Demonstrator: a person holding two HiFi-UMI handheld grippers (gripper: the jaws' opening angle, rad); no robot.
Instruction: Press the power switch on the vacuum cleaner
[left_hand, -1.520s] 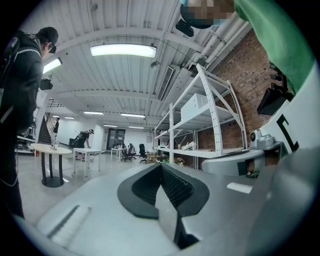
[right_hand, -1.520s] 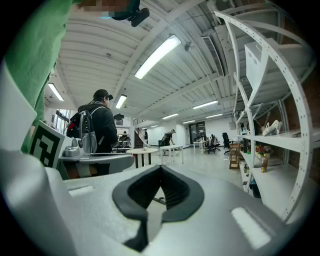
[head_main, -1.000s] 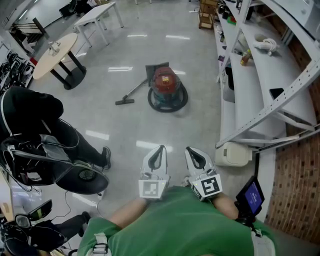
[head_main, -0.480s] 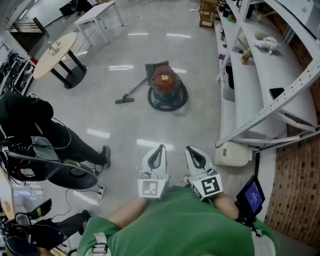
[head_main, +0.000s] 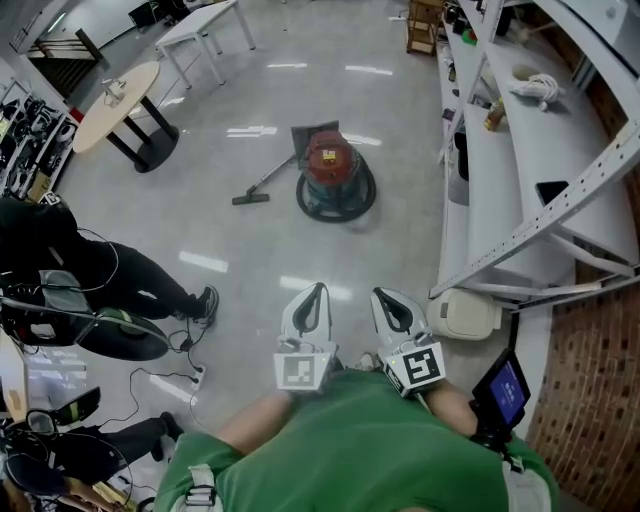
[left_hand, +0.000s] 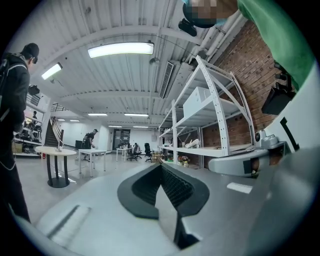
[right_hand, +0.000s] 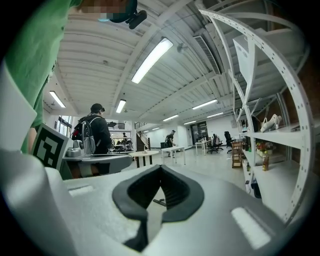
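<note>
While left gripper and right gripper rest pressed together, empty, vacuum cleaner stands well apart. Likely heavy, rigid: press its top.

Vacuum cleaner on the floor, well in front of left gripper and right gripper side by side, shelves on the right, round table back left
</note>
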